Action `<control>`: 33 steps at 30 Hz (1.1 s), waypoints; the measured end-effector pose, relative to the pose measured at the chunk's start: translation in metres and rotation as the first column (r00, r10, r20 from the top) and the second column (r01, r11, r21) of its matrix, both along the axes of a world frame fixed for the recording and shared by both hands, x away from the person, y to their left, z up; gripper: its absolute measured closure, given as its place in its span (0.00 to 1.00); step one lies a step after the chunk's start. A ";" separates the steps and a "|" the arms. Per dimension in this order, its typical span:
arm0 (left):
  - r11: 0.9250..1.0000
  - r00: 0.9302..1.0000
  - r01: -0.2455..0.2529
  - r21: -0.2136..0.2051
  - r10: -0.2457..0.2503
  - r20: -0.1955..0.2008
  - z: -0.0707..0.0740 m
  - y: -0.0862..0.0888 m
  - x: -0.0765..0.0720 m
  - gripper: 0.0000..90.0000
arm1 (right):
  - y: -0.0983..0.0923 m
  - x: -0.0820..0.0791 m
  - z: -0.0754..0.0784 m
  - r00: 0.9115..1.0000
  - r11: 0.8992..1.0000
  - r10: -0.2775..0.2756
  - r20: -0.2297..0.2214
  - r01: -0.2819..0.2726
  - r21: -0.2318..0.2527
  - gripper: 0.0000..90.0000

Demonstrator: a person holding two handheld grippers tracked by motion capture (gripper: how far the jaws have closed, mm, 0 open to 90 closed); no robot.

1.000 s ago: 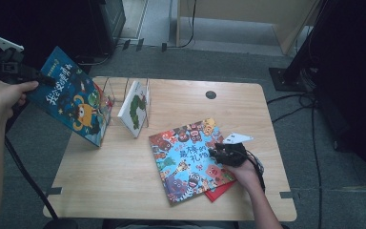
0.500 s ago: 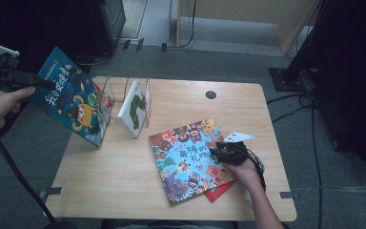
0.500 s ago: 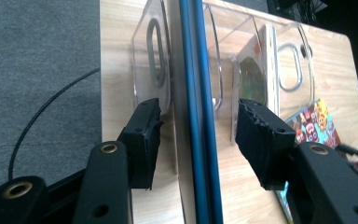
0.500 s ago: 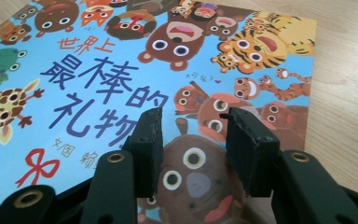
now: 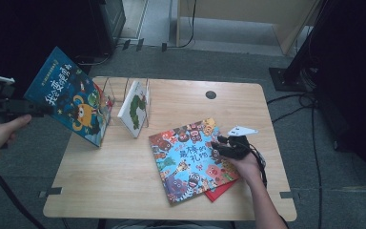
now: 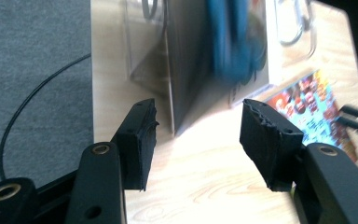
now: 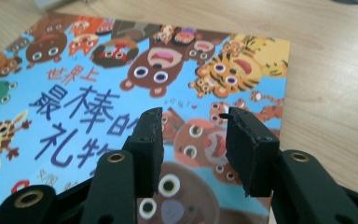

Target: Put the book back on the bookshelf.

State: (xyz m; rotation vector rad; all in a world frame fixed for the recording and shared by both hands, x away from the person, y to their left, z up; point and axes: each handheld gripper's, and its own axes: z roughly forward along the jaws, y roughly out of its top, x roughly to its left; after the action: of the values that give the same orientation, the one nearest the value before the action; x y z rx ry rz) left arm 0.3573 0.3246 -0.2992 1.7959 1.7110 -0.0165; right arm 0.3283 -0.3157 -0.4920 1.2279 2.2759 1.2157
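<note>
A blue picture book [image 5: 71, 107] stands tilted at the table's left edge, leaning against the wire rack [image 5: 116, 88]. My left gripper [image 5: 32, 109] hovers just left of it, off the table. Its jaws have just been opening and nothing is between them; the blue book [image 6: 233, 42] shows blurred beyond the left gripper [image 6: 196, 140]. My right gripper [image 5: 221, 145] rests open above a colourful animal picture book [image 5: 186, 160] lying flat. That animal book [image 7: 88, 93] spreads under the right gripper [image 7: 193, 140], whose jaws grip nothing.
A white book with a green caterpillar [image 5: 134, 109] stands in the rack. A red book [image 5: 221, 191] peeks out from under the animal book. The wooden table [image 5: 114, 191] has a round hole [image 5: 211, 94] near its far edge. Cables lie on the grey floor.
My left gripper has let go of the blue book's top corner, opened, and dropped back toward the person. The book now leans by the rack. My right gripper has stayed put.
</note>
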 end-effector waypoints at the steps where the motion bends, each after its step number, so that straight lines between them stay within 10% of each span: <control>1: 1.000 1.000 0.000 0.010 0.000 -0.001 -0.003 -0.002 -0.004 0.51 | 0.000 0.001 0.000 1.000 1.000 0.001 0.008 -0.001 0.002 0.63; 19: 0.993 0.994 0.110 -0.031 -0.109 0.029 -0.057 -0.070 -0.045 0.50 | -0.003 0.000 0.004 1.000 1.000 -0.002 -0.011 0.002 0.018 0.63; 33: 0.962 0.962 0.271 -0.035 -0.269 0.044 -0.089 -0.149 -0.025 0.50 | -0.016 -0.025 0.001 1.000 1.000 -0.009 0.007 0.009 0.000 0.64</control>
State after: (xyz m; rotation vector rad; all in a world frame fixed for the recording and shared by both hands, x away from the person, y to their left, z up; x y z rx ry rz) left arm 0.3322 0.1759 -0.3886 1.9726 1.4169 -0.1305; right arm 0.3033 -0.3321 -0.4905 1.2311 2.2626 1.2153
